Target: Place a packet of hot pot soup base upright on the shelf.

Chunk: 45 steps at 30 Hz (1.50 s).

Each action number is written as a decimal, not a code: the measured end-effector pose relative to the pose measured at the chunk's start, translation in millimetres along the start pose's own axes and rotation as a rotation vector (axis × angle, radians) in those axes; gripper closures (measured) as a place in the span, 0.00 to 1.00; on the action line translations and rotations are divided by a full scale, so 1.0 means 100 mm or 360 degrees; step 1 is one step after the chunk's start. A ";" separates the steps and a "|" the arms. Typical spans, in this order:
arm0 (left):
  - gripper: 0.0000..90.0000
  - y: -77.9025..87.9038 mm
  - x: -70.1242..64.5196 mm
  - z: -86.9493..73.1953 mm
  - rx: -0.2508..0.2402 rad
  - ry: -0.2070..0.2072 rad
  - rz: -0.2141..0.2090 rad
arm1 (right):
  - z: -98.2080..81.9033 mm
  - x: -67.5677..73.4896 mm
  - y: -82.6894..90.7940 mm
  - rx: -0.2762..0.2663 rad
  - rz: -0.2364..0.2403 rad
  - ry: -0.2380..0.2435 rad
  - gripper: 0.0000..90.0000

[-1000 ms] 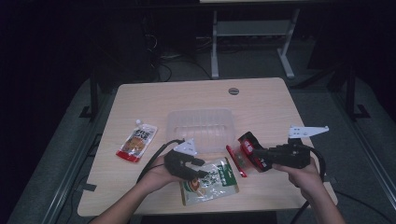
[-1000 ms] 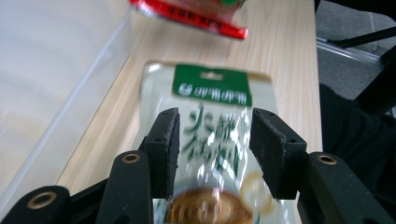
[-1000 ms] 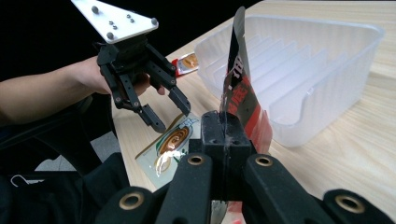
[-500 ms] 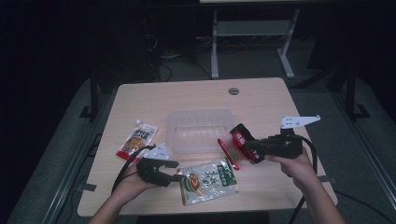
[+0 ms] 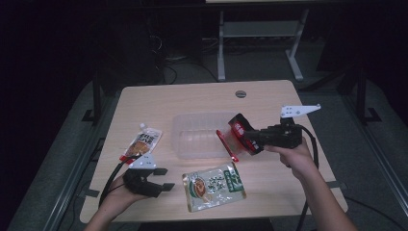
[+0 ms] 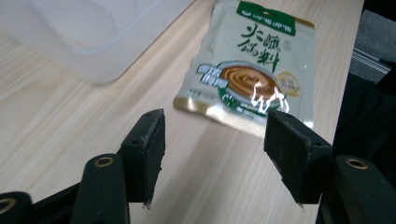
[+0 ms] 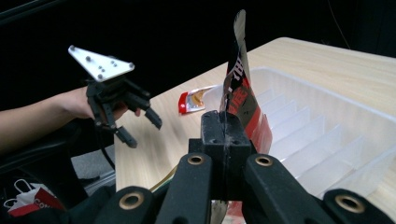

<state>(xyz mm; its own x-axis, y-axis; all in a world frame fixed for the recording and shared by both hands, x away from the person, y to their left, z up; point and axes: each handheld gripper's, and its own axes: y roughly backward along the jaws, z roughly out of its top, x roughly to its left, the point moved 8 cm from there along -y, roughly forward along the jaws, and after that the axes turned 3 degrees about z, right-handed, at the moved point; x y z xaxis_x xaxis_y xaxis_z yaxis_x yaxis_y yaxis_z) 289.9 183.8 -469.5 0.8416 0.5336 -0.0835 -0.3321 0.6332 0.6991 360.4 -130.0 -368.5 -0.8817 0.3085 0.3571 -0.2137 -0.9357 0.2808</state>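
My right gripper (image 5: 252,137) is shut on a red snack packet (image 5: 238,131) and holds it upright over the right end of a clear plastic tray (image 5: 199,135). The right gripper view has the packet (image 7: 240,88) pinched between the closed jaws (image 7: 224,122), above the tray's ribbed inside (image 7: 322,135). My left gripper (image 5: 162,178) hovers at the front left with its jaws apart. They have just been opening, and nothing is between them. A green-and-white pouch (image 6: 250,70) lies flat on the table ahead of the left gripper (image 6: 215,128).
A red-and-orange sauce pouch (image 5: 143,143) lies left of the tray. The green pouch (image 5: 214,186) lies near the front edge of the wooden table (image 5: 269,103). The table has a round cable hole (image 5: 240,93) at the back. Beyond it are dark floor and a metal frame.
My left gripper has pulled left, away from the green pouch, with its jaws wider. My right gripper has carried the red packet up and left to the tray's right end.
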 end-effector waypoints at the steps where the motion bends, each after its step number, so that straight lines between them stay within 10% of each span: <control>1: 0.42 0.03 0.01 -0.03 0.0010 0.0003 0.0002 | 0.02 -0.02 -0.01 -0.0005 -0.0003 0.0005 1.00; 22: 0.39 0.12 0.20 -0.25 0.0011 0.0042 0.0051 | 0.22 -0.49 -0.23 -0.0047 -0.0165 -0.0055 1.00; 45: 0.39 0.01 0.18 -0.31 0.0058 0.0052 -0.0003 | 0.08 -0.56 -0.30 0.0019 -0.0211 -0.0073 1.00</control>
<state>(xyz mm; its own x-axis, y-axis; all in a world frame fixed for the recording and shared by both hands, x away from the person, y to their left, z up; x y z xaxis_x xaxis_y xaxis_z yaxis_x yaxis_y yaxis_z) 291.1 211.3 -492.2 0.8275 0.5510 -0.1076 -0.3144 0.6136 0.7243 419.7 -118.1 -389.3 -0.8258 0.4369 0.3567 -0.3216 -0.8842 0.3387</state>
